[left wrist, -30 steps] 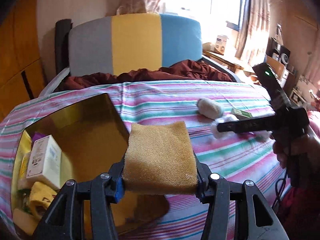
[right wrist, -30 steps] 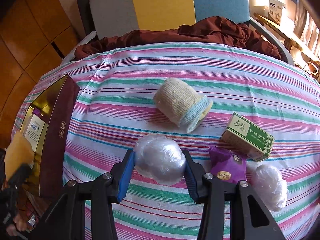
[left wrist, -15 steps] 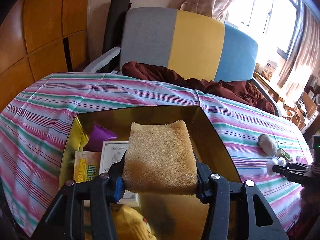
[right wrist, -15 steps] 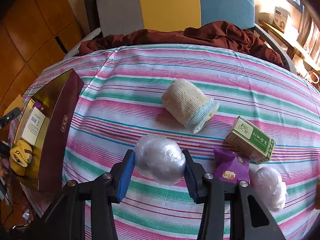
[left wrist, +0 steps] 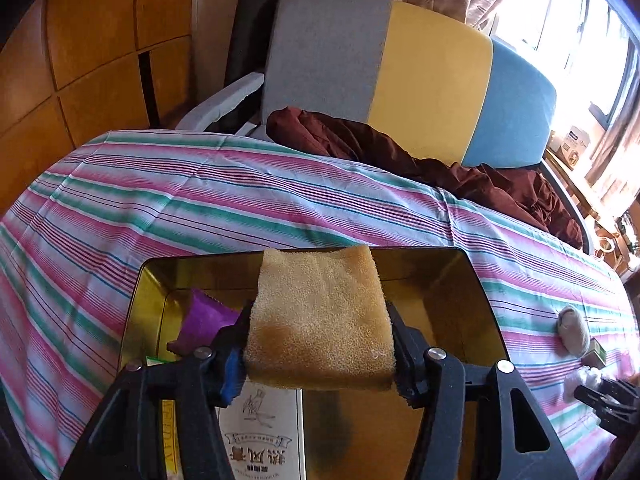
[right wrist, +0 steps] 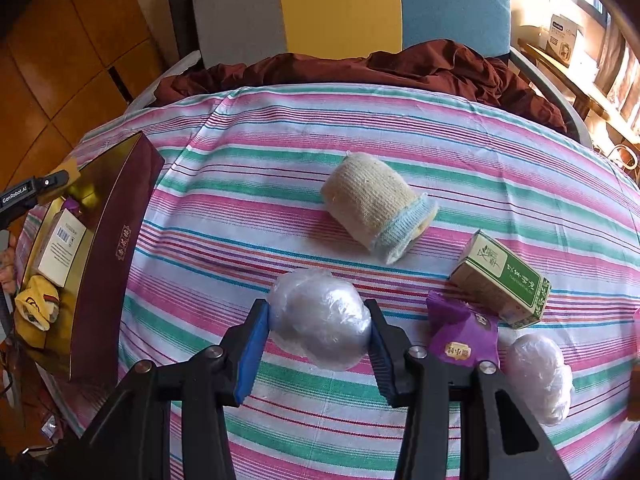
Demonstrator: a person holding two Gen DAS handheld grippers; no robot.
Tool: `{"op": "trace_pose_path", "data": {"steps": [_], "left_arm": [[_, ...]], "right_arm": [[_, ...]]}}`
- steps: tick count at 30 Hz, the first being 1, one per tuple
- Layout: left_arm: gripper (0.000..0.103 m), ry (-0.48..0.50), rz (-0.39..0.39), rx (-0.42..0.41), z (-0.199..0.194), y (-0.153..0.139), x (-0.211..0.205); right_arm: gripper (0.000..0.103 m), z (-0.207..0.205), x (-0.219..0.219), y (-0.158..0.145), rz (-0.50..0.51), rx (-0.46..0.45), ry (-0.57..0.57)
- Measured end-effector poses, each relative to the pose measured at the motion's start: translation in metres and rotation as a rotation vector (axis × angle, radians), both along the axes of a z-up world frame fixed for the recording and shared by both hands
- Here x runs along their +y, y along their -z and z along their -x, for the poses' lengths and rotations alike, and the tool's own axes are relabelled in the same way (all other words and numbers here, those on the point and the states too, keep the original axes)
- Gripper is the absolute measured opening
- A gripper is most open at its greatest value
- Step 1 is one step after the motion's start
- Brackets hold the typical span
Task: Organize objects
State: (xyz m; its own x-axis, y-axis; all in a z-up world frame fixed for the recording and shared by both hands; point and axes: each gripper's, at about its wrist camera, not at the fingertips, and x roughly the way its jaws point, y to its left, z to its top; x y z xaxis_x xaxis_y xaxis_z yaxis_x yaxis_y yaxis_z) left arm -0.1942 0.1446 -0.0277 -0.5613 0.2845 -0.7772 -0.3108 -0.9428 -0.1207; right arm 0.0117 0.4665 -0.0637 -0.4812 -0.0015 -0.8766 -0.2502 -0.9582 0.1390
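the striped worktop (right wrist: pixel 360 140) carries a gold-lined box (left wrist: pixel 460 300) at its left edge. over this box the left gripper (left wrist: pixel 320 354) has a yellow sponge (left wrist: pixel 320 320) between its opening fingers. the right gripper (right wrist: pixel 316 334) is clenched on a plastic-wrapped ball (right wrist: pixel 320 316) on the cloth.

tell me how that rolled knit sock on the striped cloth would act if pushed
The rolled sock lies on its side, a soft cylinder, so it would probably roll or squash rather than slide. Looks light. Its blue cuff end seems looser and may unroll if pinched there.
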Motion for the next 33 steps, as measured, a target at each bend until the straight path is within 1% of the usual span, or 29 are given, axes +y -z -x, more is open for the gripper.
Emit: {"op": "trace_pose_path", "data": {"steps": [1, 2, 3, 5, 9, 16, 18, 21, 25, 28, 33], "left_arm": [[0.066, -0.006, 0.002, 0.001, 0.004, 0.001, 0.000], [0.072, -0.012, 0.011, -0.002, 0.006, 0.003, 0.000], [0.074, -0.022, 0.025, -0.010, 0.008, 0.006, -0.001], [0.074, -0.036, 0.024, -0.024, 0.009, 0.008, -0.004], [0.074, -0.050, 0.018, 0.001, -0.007, 0.002, -0.014], [0.074, -0.040, 0.007, 0.093, -0.059, -0.024, -0.025], [0.075, -0.026, -0.003, 0.122, -0.075, -0.032, -0.027], [0.078, -0.030, -0.004, 0.173, -0.097, -0.043, -0.029], [0.078, -0.028, -0.025, 0.192, -0.116, -0.051, -0.033], [0.080, -0.030, -0.019, 0.202, -0.127, -0.052, -0.036], [0.080, -0.025, -0.003, 0.203, -0.140, -0.047, -0.042]], "right_arm": [[0.047, 0.000, 0.000, 0.000, 0.001, -0.001, 0.000], [0.047, 0.000, 0.000, 0.000, 0.000, -0.002, -0.001], [0.047, 0.000, 0.000, 0.001, -0.001, -0.002, -0.001], [0.047, 0.001, 0.000, 0.001, -0.003, -0.003, -0.002], [0.047, 0.001, -0.001, 0.001, -0.007, -0.005, -0.007], [0.047, 0.000, -0.001, -0.001, -0.006, 0.002, -0.007], [0.047, 0.000, -0.002, 0.000, -0.009, -0.002, -0.005], [0.047, 0.000, -0.002, 0.000, -0.008, -0.004, -0.006], [0.047, 0.001, -0.005, 0.003, -0.018, -0.019, -0.010], [0.047, 0.001, -0.007, 0.004, -0.023, -0.026, -0.014], [0.047, 0.002, -0.007, 0.006, -0.019, -0.035, -0.014]]}}
